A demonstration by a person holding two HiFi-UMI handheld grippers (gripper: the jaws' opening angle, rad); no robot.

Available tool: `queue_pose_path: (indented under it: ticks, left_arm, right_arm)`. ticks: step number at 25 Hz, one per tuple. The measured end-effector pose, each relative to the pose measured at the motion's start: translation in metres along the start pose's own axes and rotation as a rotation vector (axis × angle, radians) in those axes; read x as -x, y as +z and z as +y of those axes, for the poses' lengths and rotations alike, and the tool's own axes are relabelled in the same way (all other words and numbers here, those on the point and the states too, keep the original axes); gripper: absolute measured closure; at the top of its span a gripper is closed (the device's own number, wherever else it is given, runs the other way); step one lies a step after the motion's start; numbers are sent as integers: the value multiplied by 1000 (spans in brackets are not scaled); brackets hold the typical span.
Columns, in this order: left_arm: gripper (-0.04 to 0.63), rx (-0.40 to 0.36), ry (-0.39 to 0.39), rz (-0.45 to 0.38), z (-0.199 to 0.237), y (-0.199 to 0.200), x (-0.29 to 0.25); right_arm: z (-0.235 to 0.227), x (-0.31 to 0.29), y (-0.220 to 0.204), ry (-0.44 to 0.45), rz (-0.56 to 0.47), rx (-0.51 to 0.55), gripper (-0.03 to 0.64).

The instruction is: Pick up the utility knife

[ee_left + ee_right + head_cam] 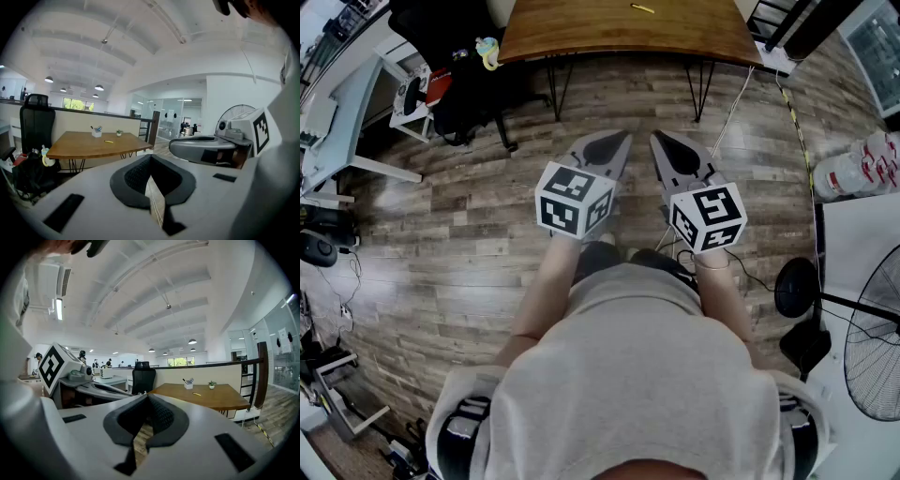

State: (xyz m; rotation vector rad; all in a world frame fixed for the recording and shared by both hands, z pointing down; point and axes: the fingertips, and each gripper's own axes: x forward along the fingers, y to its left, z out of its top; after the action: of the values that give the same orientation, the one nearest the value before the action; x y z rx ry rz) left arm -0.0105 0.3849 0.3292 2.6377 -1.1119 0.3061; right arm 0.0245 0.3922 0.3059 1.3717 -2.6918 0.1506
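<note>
A small yellow object, likely the utility knife (pixel 642 7), lies on the wooden table (pixel 581 37) at the far side of the room. It also shows as a yellow sliver in the left gripper view (pixel 108 141) and in the right gripper view (pixel 196 393). My left gripper (pixel 622 141) and right gripper (pixel 659 139) are held side by side at waist height over the wood floor, well short of the table. Both point toward the table, shut and with nothing in them. Each one's jaw tips meet (pixel 151 158) (pixel 148 396).
A black office chair and a dark bag (pixel 464 94) stand left of the table. A white desk (pixel 337 122) runs along the left. A standing fan (pixel 872 328) and its round base (pixel 797 286) are on the right. Cables (pixel 797 131) trail across the floor. A pen cup (pixel 188 385) and a small plant (pixel 212 385) sit on the table.
</note>
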Motion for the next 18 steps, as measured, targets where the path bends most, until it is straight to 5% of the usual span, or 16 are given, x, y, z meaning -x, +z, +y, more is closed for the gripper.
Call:
queue_pose_path:
  ticks: [13,18]
  left_arm:
    - [583,-8,13,2,13,4,-7]
    - [581,6,-50,-53,6,9,-10]
  right_arm:
    - [-2,-5,1,-9,-1,28,606]
    - [-2,-1,8,36,-56,-12,606]
